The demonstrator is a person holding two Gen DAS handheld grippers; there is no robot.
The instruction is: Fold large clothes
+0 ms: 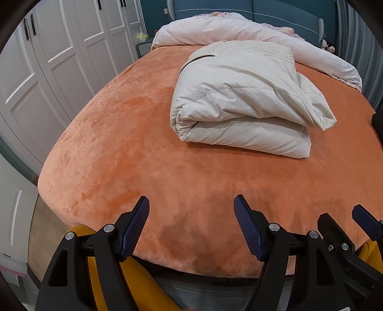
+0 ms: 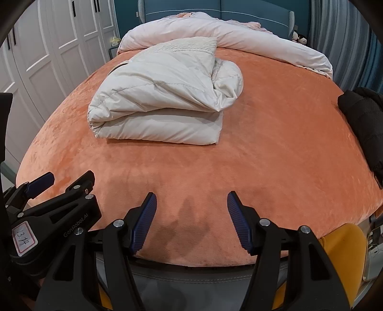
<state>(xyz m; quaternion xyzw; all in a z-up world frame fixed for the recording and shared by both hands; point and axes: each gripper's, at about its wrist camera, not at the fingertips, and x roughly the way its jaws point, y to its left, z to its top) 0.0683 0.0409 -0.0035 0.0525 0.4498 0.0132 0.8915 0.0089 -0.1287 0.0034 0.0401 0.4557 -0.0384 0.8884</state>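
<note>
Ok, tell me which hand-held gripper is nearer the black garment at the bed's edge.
Right. The right hand-held gripper hovers open over the near edge of the orange bed, with the black garment ahead to its right. The left hand-held gripper, also open, sits on the far side of the right one.

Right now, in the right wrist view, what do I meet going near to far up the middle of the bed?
Right gripper with fingers apart → bare orange bedspread → folded white padded coat → pale pink duvet → teal headboard.

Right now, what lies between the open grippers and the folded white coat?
Only bare orange bedspread separates both grippers from the folded white coat, in both wrist views.
</note>
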